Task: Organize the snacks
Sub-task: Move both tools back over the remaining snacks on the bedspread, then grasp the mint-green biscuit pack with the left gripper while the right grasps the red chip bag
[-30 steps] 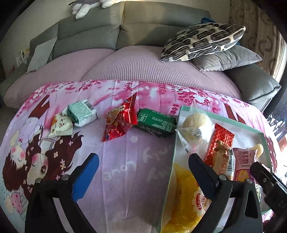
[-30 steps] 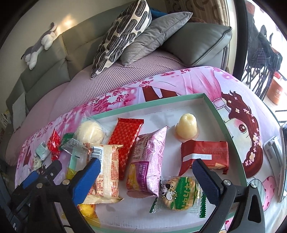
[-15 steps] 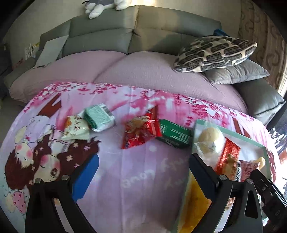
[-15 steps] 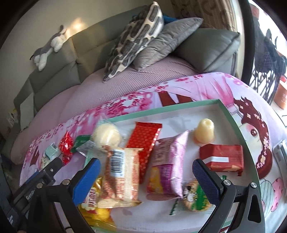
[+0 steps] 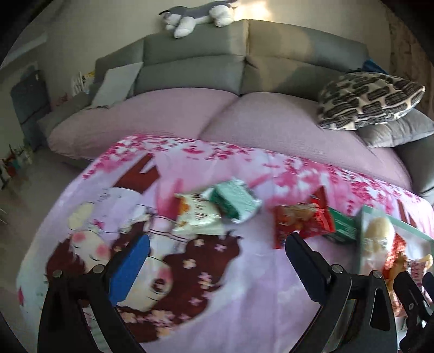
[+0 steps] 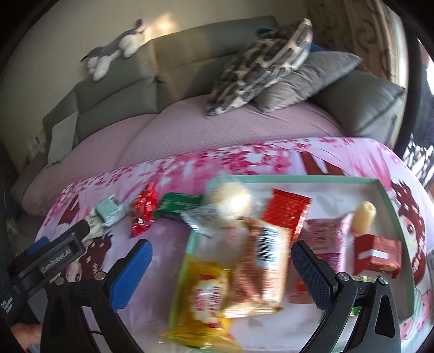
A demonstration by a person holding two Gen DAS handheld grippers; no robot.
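Loose on the pink cartoon cloth lie a cream packet (image 5: 199, 217), a mint-green packet (image 5: 236, 201), a red packet (image 5: 301, 220) and a dark green packet (image 5: 343, 226). My left gripper (image 5: 214, 256) is open over the cloth, just short of them and empty. At the right stands a mint-rimmed tray (image 6: 385, 192) with several snacks: a yellow bag (image 6: 206, 293), a barcode packet (image 6: 261, 255), a red wafer pack (image 6: 287, 214), a jelly cup (image 6: 363, 216). Above the tray's left end my right gripper (image 6: 221, 259) hangs open with nothing in it.
A grey sofa with a pink cover (image 5: 244, 119) runs behind the table. A patterned cushion (image 5: 369, 99) and a grey cushion (image 6: 306, 78) lie on it, with a plush toy (image 5: 200, 13) along the top. The left gripper's body (image 6: 51, 260) shows at the right view's lower left.
Both grippers have swung left. The loose packets now sit nearer the middle of the left view, and the tray has slid toward its right edge. Both stay open and empty.
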